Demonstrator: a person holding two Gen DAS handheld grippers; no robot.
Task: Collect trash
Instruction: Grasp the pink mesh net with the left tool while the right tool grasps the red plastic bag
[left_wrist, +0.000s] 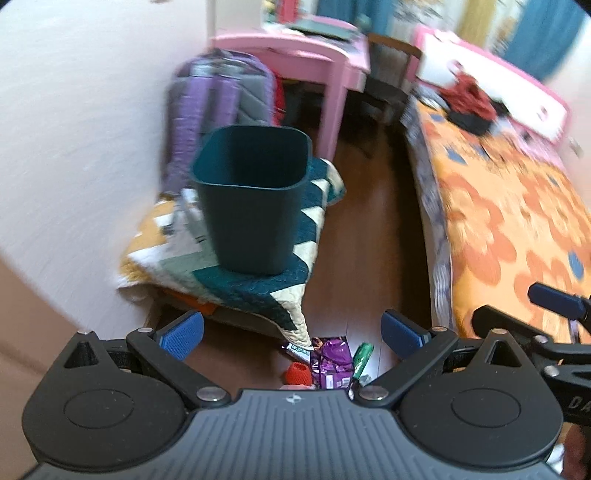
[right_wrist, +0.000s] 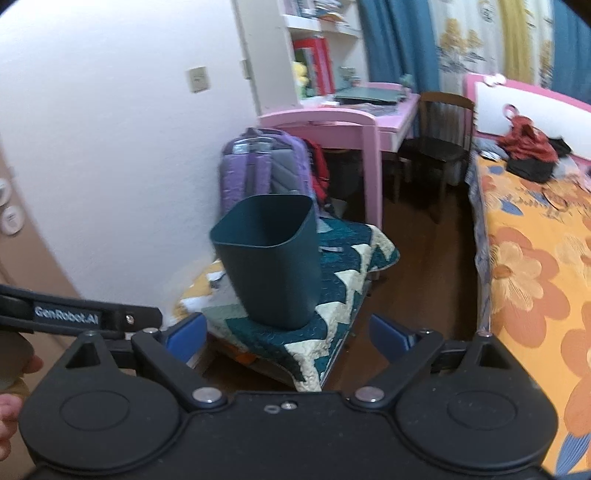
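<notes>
Lying below left tongs (left_wrist: 291, 334): wrappers (left_wrist: 330, 363), unseen rightward.

1. The floor (left_wrist: 369, 229) is dark wood. On it, low in the left wrist view, lies trash close together: a purple wrapper (left_wrist: 332, 363), a green wrapper (left_wrist: 362, 358), a red piece (left_wrist: 297, 373) and a white-and-green wrapper (left_wrist: 299, 350).
2. A low bench (right_wrist: 332, 295) under a quilt (left_wrist: 258, 284) stands by the wall; a dark bin (left_wrist: 251, 195) sits upright on the quilt.
3. A purple backpack (right_wrist: 255, 166) stands behind the bench.
4. A pink desk (right_wrist: 354, 122) carries a dark flat thing (right_wrist: 369, 94); a dark chair (right_wrist: 436, 147) stands on the floor beside it.
5. The bed (right_wrist: 535, 277) has an orange flowered cover, with red and black clothes (right_wrist: 528, 151) at its head.
</notes>
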